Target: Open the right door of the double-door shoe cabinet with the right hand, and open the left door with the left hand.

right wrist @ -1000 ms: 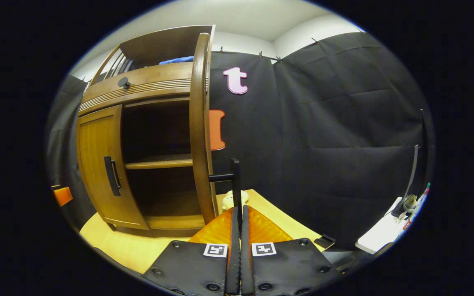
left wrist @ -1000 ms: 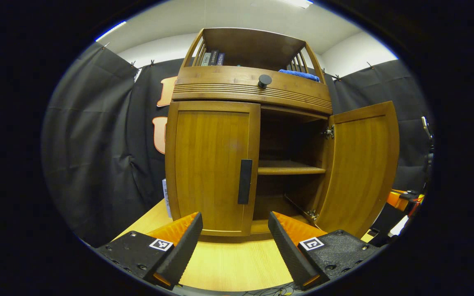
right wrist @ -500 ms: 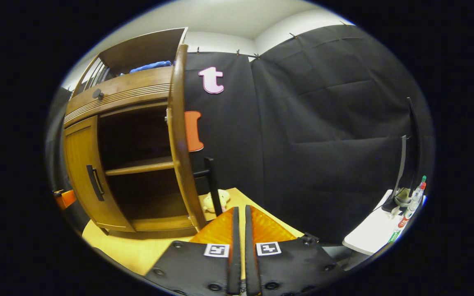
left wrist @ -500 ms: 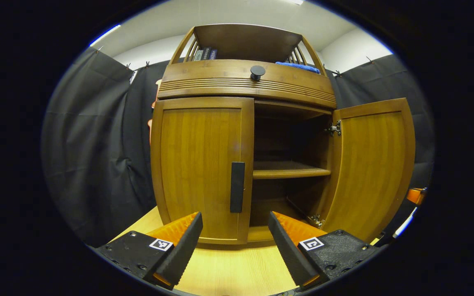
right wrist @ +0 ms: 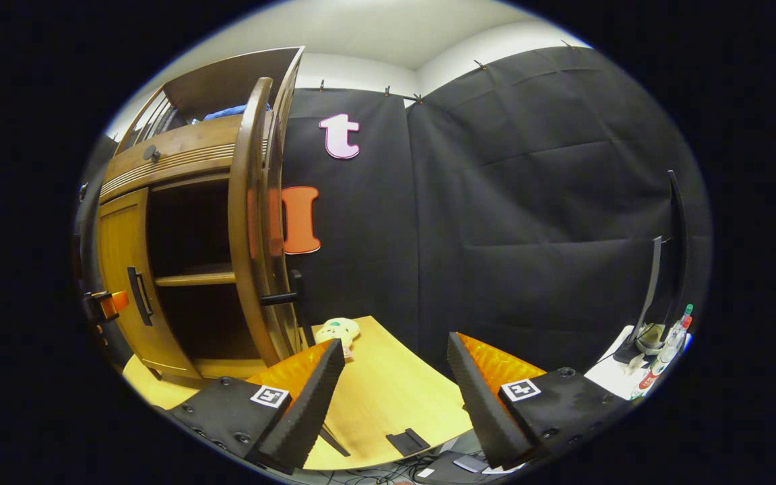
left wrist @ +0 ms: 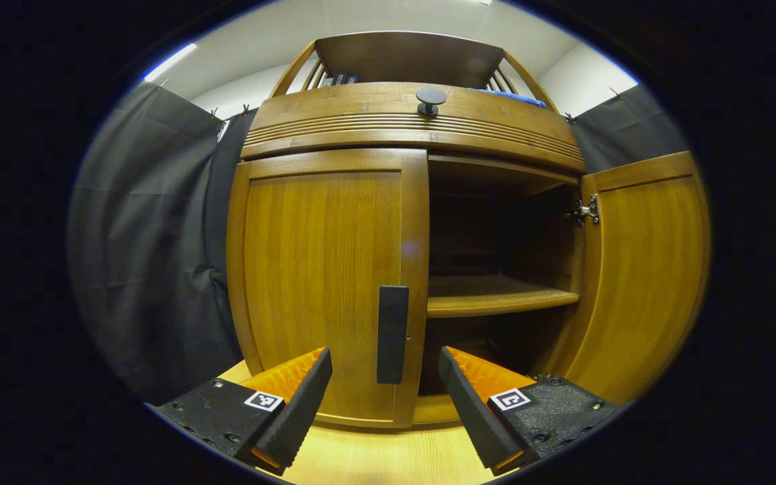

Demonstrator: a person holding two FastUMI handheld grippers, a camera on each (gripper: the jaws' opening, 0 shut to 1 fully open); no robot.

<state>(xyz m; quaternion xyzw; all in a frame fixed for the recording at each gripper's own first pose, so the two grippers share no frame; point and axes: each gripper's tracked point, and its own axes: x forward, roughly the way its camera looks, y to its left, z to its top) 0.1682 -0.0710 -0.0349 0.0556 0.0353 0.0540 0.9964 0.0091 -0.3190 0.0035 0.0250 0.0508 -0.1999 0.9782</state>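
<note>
The wooden shoe cabinet [left wrist: 415,128] stands close ahead in the left gripper view. Its left door [left wrist: 324,283] is closed, with a dark vertical handle [left wrist: 393,334]. My left gripper [left wrist: 384,384] is open, its fingers on either side of that handle and just short of it. The right door [left wrist: 637,269] is swung wide, baring an inner shelf [left wrist: 496,296]. In the right gripper view that right door [right wrist: 250,222] shows edge-on with its handle [right wrist: 280,296] sticking out. My right gripper [right wrist: 395,377] is open and empty, off to the right of the door.
The cabinet rests on a light wooden table [right wrist: 388,397]. A small plush toy [right wrist: 337,331] lies on the table behind the open door. A white side surface with bottles [right wrist: 657,343] is at the far right. The left gripper [right wrist: 106,304] shows at the cabinet's front.
My right gripper let go of the right door's handle, opened and drew away to the right; the door swung wider. My left gripper moved closer to the left door's handle.
</note>
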